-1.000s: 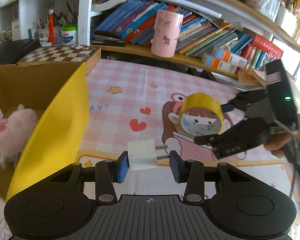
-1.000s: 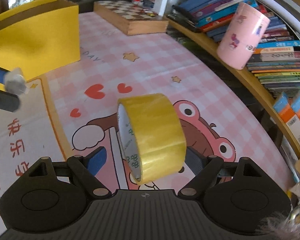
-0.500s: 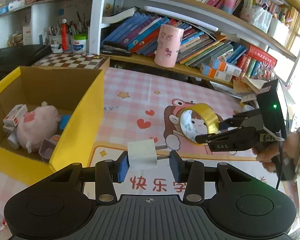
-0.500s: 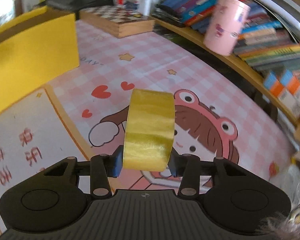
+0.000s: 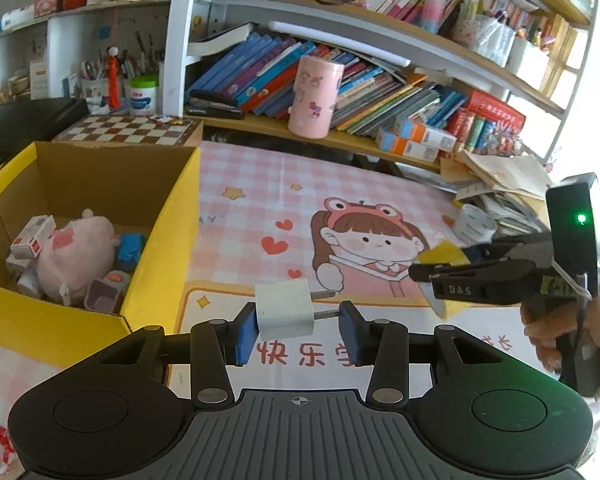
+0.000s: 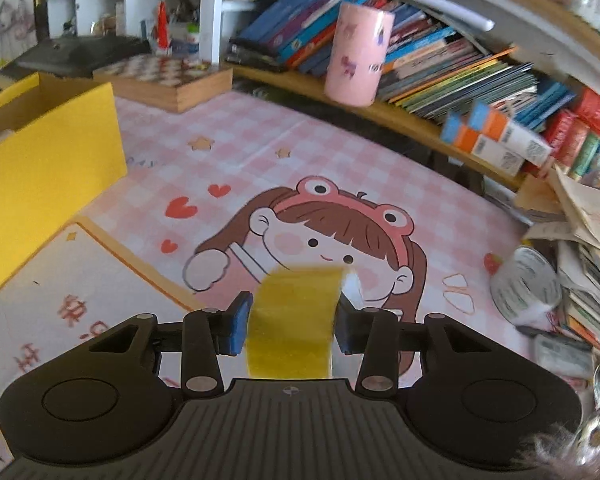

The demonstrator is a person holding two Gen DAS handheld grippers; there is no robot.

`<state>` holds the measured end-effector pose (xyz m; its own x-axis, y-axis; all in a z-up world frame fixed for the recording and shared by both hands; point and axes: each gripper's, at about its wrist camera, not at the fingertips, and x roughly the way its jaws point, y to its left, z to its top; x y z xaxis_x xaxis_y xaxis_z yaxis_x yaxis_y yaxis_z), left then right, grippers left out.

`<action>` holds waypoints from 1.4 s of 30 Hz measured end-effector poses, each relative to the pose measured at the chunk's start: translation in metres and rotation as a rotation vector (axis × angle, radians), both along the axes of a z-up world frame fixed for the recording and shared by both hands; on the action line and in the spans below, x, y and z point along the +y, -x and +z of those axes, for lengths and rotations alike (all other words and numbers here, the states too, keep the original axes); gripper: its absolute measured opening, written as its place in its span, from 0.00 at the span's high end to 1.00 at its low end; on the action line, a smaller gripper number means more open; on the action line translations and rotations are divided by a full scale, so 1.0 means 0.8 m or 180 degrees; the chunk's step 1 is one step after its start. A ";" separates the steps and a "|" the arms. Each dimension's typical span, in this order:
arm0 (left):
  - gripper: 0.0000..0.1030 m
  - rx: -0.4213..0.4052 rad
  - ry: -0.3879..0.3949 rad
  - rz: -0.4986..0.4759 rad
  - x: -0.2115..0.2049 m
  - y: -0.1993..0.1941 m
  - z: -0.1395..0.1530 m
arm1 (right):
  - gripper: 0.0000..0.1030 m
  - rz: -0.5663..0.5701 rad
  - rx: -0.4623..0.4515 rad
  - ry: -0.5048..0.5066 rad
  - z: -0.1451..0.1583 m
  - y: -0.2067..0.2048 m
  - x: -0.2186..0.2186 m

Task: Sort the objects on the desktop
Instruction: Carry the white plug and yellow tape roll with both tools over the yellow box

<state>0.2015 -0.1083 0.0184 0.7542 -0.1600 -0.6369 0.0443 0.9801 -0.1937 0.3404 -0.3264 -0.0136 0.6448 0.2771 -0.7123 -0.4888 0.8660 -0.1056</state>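
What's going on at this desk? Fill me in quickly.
A person is sorting desk items with a handheld gripper in each hand. The left gripper holds a white plug adapter above the pink checked mat. The right gripper is closing on a roll of yellow tape, its pads already pressing the sides. The open yellow cardboard box on the left already holds a pink plush toy and some small boxes.

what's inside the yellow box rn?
Inside the yellow box: a pink plush toy, a small white-and-red carton, something blue, a purplish cup. The plush and near wall cover the rest.

The pink mat [image 6: 300, 152] lies open between the yellow box [image 5: 162, 240] and paper pile [image 6: 580, 240].
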 end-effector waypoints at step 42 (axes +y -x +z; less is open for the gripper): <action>0.59 -0.0083 0.0199 -0.0578 0.155 0.169 -0.010 | 0.67 -0.0631 0.0472 -0.0892 0.034 0.288 0.138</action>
<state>0.0664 0.0157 0.0108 0.7254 -0.3335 -0.6021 0.2251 0.9416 -0.2503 0.1104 -0.2159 0.0138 0.6010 0.3549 -0.7162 -0.3010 0.9306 0.2085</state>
